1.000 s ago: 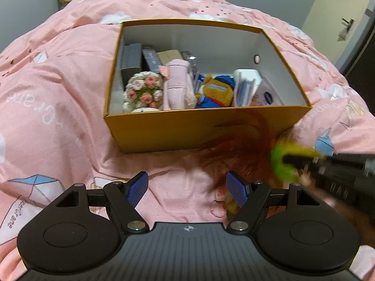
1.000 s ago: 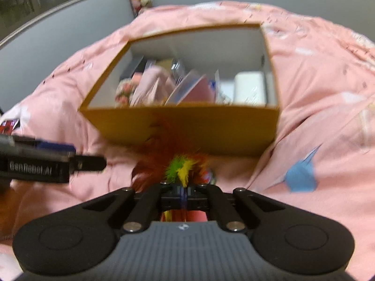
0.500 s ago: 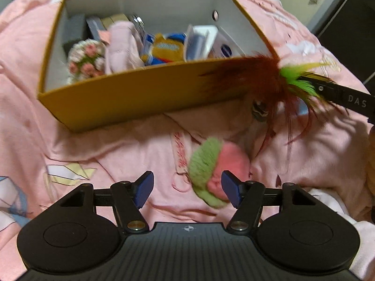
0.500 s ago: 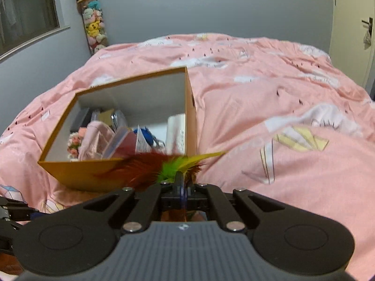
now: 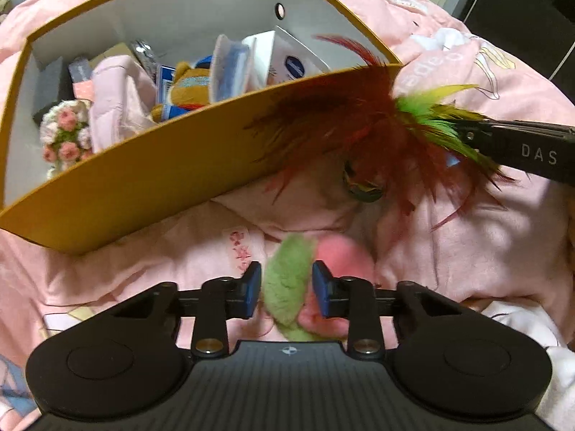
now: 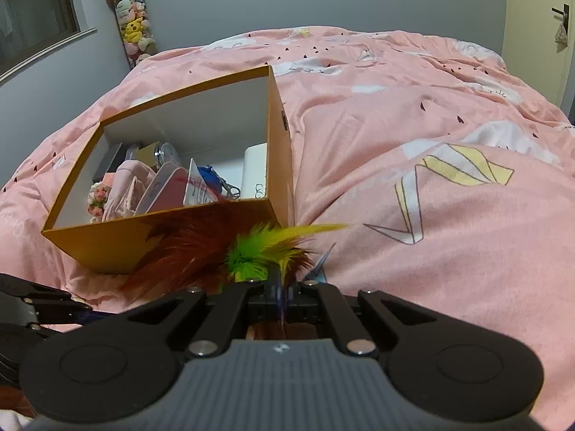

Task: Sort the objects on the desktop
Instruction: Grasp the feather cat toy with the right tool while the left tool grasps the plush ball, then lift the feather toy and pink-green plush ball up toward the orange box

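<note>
Closing in the left wrist view, the left gripper [image 5: 286, 289] has its jaws around a green-and-pink plush ball [image 5: 305, 280] on the bed, low centre; whether the pads press yet is unclear. Soft fur could slip free. At right, the right gripper [image 5: 478, 136] holds the feather toy [image 5: 345, 122] against the box [image 5: 143, 179].

Only the right wrist view shows that gripper's [image 6: 280, 292] jaws clamped on the feathers [image 6: 215, 251]; the ball is hidden there. Feathers could snag the box [image 6: 107, 248] rim.

White letters "DAS" on black right gripper finger [image 5: 517, 145]; other print too blurred.
</note>
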Demonstrator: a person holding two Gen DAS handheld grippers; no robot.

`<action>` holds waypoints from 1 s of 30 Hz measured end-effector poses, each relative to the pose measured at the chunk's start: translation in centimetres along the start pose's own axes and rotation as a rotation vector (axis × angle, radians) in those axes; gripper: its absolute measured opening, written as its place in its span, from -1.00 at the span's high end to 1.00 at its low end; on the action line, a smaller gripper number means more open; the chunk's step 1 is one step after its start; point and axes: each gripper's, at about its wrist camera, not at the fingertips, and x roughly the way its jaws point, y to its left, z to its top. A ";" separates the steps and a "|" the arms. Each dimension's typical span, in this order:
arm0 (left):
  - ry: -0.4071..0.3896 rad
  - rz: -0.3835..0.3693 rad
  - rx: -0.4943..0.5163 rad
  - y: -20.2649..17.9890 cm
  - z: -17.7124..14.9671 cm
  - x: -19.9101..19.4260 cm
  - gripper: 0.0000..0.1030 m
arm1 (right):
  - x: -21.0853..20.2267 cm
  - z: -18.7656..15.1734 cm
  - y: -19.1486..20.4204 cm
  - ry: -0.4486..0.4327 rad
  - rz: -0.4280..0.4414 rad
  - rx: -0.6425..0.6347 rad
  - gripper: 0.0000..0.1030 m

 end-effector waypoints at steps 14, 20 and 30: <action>-0.107 -0.014 -0.127 2.0 -1.2 -1.3 1.00 | -0.9 -0.2 1.2 -0.042 0.036 -0.030 0.97; -0.174 0.007 -0.140 2.6 -1.0 -3.8 1.00 | -2.0 0.2 2.4 -0.071 0.086 -0.052 0.99; -0.255 0.075 -0.178 4.0 -1.4 -8.2 1.00 | -2.0 0.4 3.6 -0.061 0.141 -0.057 0.86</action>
